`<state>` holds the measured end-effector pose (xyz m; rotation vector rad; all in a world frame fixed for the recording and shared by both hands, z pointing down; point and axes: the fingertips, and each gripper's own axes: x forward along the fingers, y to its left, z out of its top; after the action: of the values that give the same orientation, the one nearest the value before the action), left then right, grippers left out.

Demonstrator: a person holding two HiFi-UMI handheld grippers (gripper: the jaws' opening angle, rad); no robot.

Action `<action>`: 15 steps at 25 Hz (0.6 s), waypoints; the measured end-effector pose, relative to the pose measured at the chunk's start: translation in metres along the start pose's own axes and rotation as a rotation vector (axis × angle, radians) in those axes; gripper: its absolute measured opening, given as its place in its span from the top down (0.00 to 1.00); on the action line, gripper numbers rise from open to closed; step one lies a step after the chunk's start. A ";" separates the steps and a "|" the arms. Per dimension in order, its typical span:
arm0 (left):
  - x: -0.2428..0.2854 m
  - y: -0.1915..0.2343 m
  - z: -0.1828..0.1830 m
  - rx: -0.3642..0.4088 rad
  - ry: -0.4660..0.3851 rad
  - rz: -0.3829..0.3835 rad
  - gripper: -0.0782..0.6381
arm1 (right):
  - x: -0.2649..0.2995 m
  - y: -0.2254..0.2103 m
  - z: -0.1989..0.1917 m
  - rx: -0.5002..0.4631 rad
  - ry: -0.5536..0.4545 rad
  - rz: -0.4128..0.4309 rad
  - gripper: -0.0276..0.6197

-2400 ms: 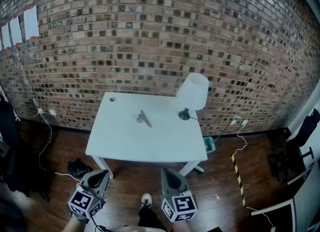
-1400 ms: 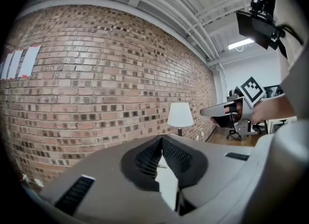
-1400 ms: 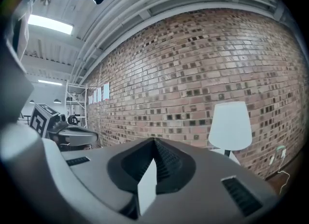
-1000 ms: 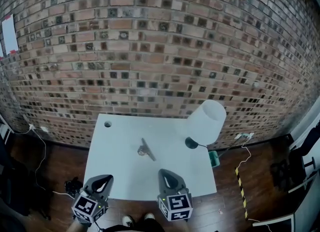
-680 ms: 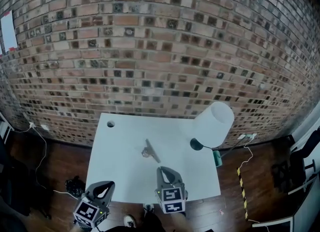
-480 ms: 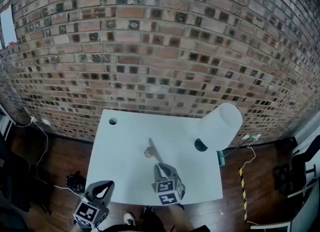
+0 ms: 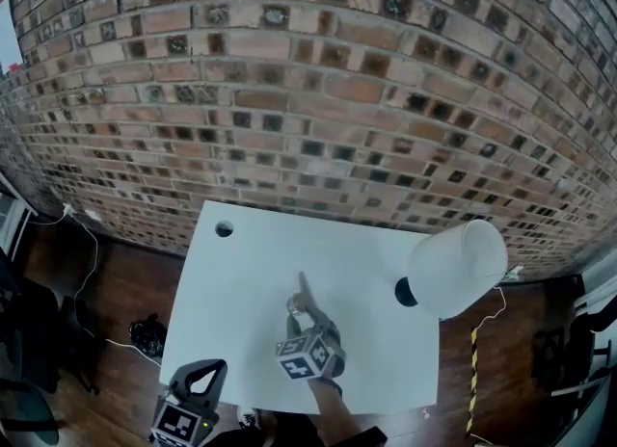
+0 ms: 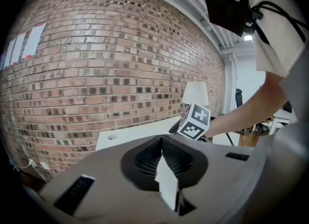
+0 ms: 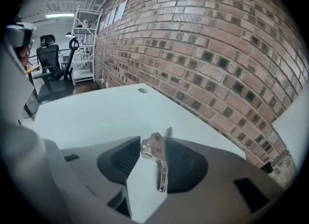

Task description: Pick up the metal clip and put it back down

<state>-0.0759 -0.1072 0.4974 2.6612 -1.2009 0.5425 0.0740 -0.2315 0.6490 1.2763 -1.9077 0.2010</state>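
While the right gripper is held low over the white table at the lower centre of the head view, its jaws are seen wide apart, having just been opening, with the metal clip lying between them on the tabletop, unclamped. In the right gripper view the clip is found off centre, close against the jaw at frame right; contact cannot be confirmed. The step in hand is judged to be the grasp. It is advised that the clip be centred between the pads, that the pads be set against its body rather than its thin lever, and that closure be made slowly, since skidding on the smooth surface is likely. The left gripper is noted with jaws together and empty, at the lower left, off the table.
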 end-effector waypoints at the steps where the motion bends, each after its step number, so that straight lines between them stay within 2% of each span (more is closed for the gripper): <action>1: 0.004 0.003 -0.001 -0.008 0.007 0.004 0.90 | 0.009 0.000 -0.004 -0.016 0.018 -0.006 0.70; 5: 0.013 0.016 -0.007 -0.033 0.038 0.033 0.90 | 0.039 0.006 -0.017 -0.077 0.070 0.007 0.70; 9: 0.018 0.026 -0.014 -0.053 0.066 0.061 0.90 | 0.056 0.000 -0.022 -0.111 0.091 -0.017 0.70; 11: 0.020 0.028 -0.016 -0.054 0.077 0.066 0.90 | 0.061 -0.001 -0.022 -0.105 0.100 -0.009 0.76; 15: 0.025 0.030 -0.018 -0.073 0.081 0.075 0.90 | 0.065 -0.001 -0.021 -0.128 0.098 -0.019 0.80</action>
<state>-0.0877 -0.1385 0.5239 2.5174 -1.2767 0.5994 0.0757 -0.2661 0.7080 1.1775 -1.7947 0.1267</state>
